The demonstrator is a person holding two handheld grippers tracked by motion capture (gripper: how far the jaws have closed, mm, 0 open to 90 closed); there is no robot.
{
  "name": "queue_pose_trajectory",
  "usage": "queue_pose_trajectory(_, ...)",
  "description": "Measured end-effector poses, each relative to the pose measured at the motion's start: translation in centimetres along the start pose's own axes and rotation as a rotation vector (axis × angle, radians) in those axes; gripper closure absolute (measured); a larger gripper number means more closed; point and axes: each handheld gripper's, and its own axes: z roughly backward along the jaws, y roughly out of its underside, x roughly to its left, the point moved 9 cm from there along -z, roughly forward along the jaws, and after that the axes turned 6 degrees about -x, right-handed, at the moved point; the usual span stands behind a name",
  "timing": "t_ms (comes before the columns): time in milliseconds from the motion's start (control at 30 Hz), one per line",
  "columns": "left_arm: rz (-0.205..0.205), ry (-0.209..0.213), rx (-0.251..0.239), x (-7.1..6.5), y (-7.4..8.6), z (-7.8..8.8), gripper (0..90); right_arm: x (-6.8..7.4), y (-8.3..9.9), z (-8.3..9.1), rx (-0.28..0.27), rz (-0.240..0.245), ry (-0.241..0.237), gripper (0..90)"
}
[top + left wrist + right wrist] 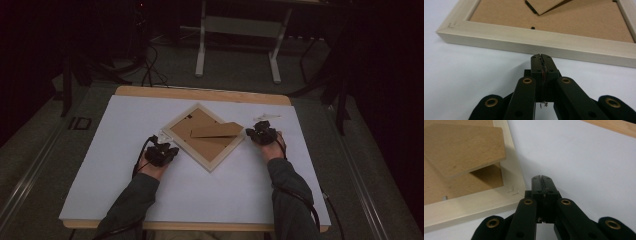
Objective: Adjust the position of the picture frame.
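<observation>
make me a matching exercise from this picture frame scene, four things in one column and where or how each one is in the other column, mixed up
Things:
1. left tongs
2. right tongs
3. picture frame
4. stand flap

Places or states:
A. lies face down, turned like a diamond
B. shut, off the frame's right corner
C. lifted at an angle off the backing
D. shut, facing the frame's left side

Pairs: 1-D, 2-B, 3-A, 4-C

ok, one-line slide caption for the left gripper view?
Left gripper, jaws shut, poised at the pale wooden edge of a face-down picture frame on the white tabletop.
</observation>
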Motion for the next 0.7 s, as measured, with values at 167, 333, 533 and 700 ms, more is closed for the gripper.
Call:
queue_pose_trajectory(167,0.001,0.002,0.014,-0.2,0.2,-0.6,90.0,0.0,0.0,-0.5,0.021,-0.003,-0.013,89.7)
queue_pose_trajectory(333,0.005,0.002,0.019,-0.2,0.1,-0.9,90.0,0.2,0.1,-1.0,0.043,-0.002,-0.020,89.8)
queue_pose_trajectory(533,0.006,0.004,0.023,-0.4,-0.1,-1.1,90.0,0.5,0.3,-1.0,0.063,0.004,-0.052,89.8)
queue_pose_trajectory(700,0.022,0.006,0.018,-0.2,-0.1,-1.1,90.0,1.2,0.6,-0.8,0.063,0.007,-0.080,89.8)
